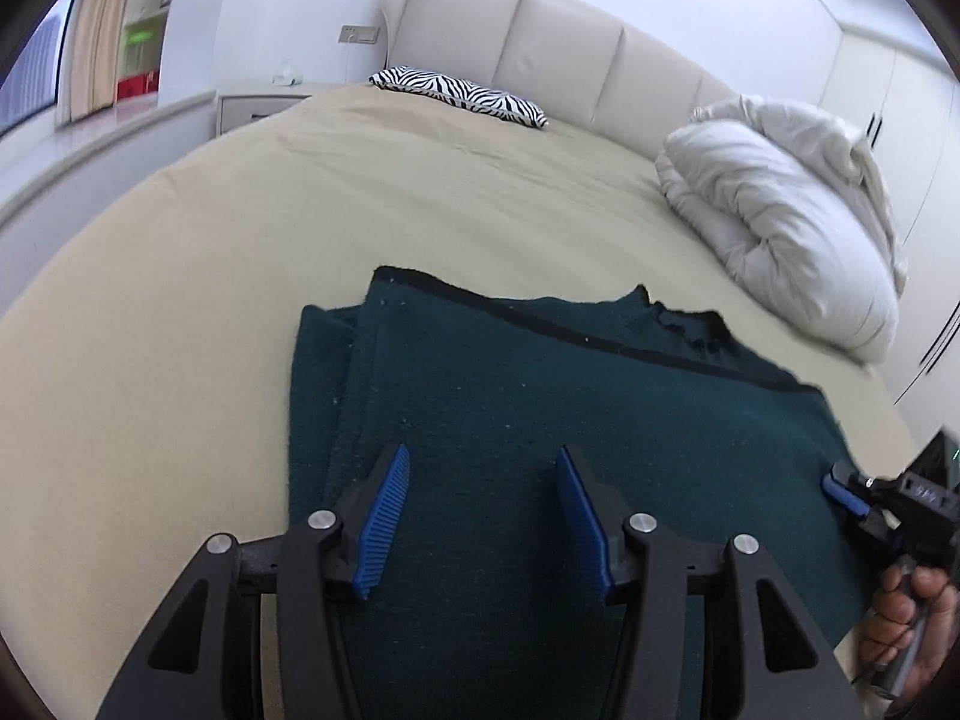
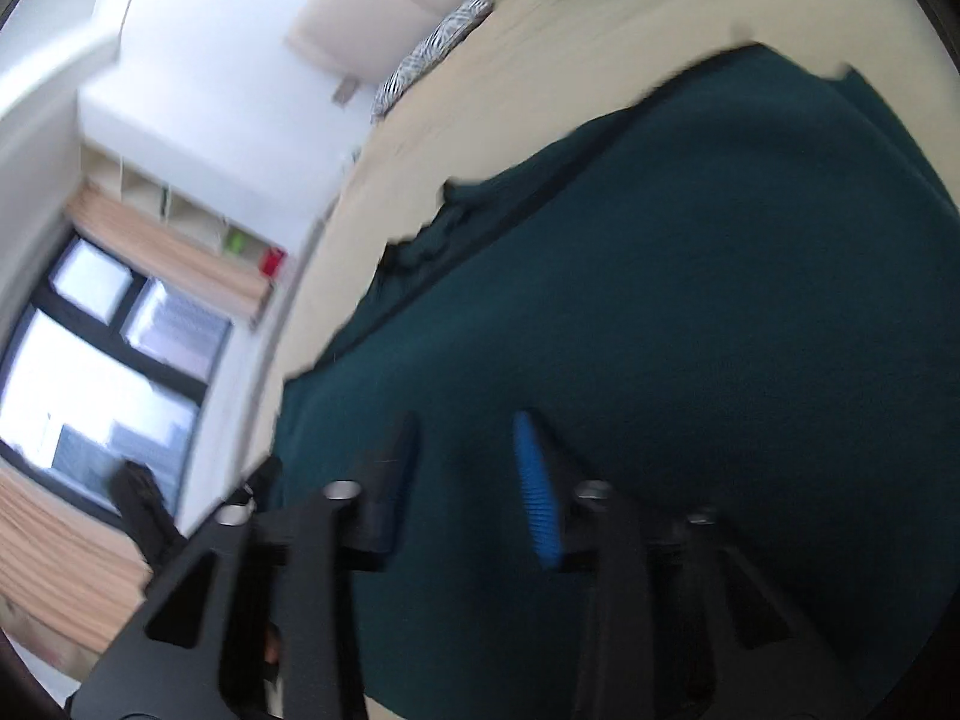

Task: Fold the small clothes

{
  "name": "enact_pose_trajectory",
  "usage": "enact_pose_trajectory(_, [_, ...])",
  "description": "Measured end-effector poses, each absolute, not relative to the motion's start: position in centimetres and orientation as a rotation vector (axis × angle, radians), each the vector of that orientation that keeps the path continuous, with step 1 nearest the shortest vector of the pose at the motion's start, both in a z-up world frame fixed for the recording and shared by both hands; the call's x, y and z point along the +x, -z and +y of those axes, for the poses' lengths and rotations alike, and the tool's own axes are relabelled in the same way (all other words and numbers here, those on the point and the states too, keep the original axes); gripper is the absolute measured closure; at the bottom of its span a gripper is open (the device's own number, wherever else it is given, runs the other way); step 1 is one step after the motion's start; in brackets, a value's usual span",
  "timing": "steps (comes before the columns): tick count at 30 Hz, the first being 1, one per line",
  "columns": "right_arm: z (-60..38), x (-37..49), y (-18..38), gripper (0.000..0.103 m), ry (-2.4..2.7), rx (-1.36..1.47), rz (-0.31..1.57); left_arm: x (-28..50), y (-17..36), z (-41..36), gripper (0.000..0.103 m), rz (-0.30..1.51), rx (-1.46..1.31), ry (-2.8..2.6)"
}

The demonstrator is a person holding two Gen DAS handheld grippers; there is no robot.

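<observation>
A dark teal garment [image 1: 540,420] lies folded flat on the beige bed [image 1: 180,300], with a black band along its far edge. My left gripper [image 1: 483,453] hovers over its near part, open, with nothing between the blue pads. My right gripper [image 1: 840,483] sits at the garment's right edge, held by a hand [image 1: 906,618]. In the blurred right wrist view the right gripper [image 2: 465,420] shows a gap between its fingers, with the garment [image 2: 690,300] spread beneath them and no cloth visibly pinched.
A zebra-print pillow [image 1: 459,93] lies by the padded headboard [image 1: 540,42]. A bundled white duvet [image 1: 780,216] sits on the bed's right side. A nightstand [image 1: 258,105] stands at the left, wardrobe doors [image 1: 870,78] at the right, and a window [image 2: 90,360] beyond the bed.
</observation>
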State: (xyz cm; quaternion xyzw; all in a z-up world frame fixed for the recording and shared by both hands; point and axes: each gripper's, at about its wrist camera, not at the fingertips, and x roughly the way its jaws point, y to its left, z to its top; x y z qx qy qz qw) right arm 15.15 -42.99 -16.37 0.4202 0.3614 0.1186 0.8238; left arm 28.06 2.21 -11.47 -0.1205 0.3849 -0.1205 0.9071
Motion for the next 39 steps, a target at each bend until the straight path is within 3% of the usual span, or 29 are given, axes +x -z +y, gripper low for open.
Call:
enact_pose_trajectory(4, [-49.6, 10.8, 17.1, 0.099, -0.088, 0.98, 0.636, 28.2, 11.4, 3.1, 0.049, 0.797, -0.286, 0.247])
enact_pose_trajectory(6, [-51.9, 8.6, 16.7, 0.097, 0.036, 0.985, 0.597, 28.0, 11.3, 3.3, 0.049, 0.798, -0.276, 0.234])
enact_pose_trajectory(8, [-53.9, 6.5, 16.2, 0.086, 0.168, 1.004, 0.574, 27.6, 11.0, 3.7, 0.049, 0.791, -0.286, 0.225])
enact_pose_trajectory(14, [-50.9, 8.6, 11.4, 0.081, 0.085, 0.86, 0.576, 26.5, 9.4, 2.3, 0.049, 0.734, -0.228, 0.244])
enact_pose_trajectory(15, [-49.6, 9.7, 10.6, 0.075, 0.046, 0.833, 0.586, 26.5, 9.3, 1.7, 0.049, 0.727, -0.195, 0.25])
enact_pose_trajectory(17, [-46.0, 12.7, 9.8, 0.046, -0.062, 0.781, 0.635, 27.0, 9.7, 1.2, 0.048, 0.743, -0.165, 0.244])
enact_pose_trajectory(18, [-43.9, 14.6, 9.8, 0.044, -0.122, 0.75, 0.675, 27.7, 10.2, 1.2, 0.048, 0.769, -0.168, 0.232])
enact_pose_trajectory(21, [-39.2, 18.9, 10.5, 0.044, -0.189, 0.66, 0.748, 29.2, 12.1, 2.5, 0.049, 0.822, -0.246, 0.233])
enact_pose_trajectory(25, [-38.3, 21.5, 13.4, 0.046, -0.199, 0.759, 0.805, 29.3, 12.6, 3.8, 0.049, 0.804, -0.327, 0.277])
enact_pose_trajectory(27, [-39.8, 21.9, 14.5, 0.054, -0.18, 0.785, 0.77, 29.3, 12.8, 3.9, 0.049, 0.798, -0.343, 0.287])
enact_pose_trajectory(29, [-42.3, 21.0, 15.3, 0.075, -0.15, 0.837, 0.747, 29.3, 13.0, 3.9, 0.049, 0.796, -0.343, 0.288])
enact_pose_trajectory(32, [-47.5, 18.7, 16.5, 0.085, -0.081, 0.927, 0.675, 29.2, 12.9, 3.7, 0.049, 0.795, -0.336, 0.285])
enact_pose_trajectory(39, [-51.9, 9.5, 14.8, 0.075, 0.101, 0.947, 0.647, 25.5, 10.1, 2.8, 0.053, 0.801, -0.34, 0.294])
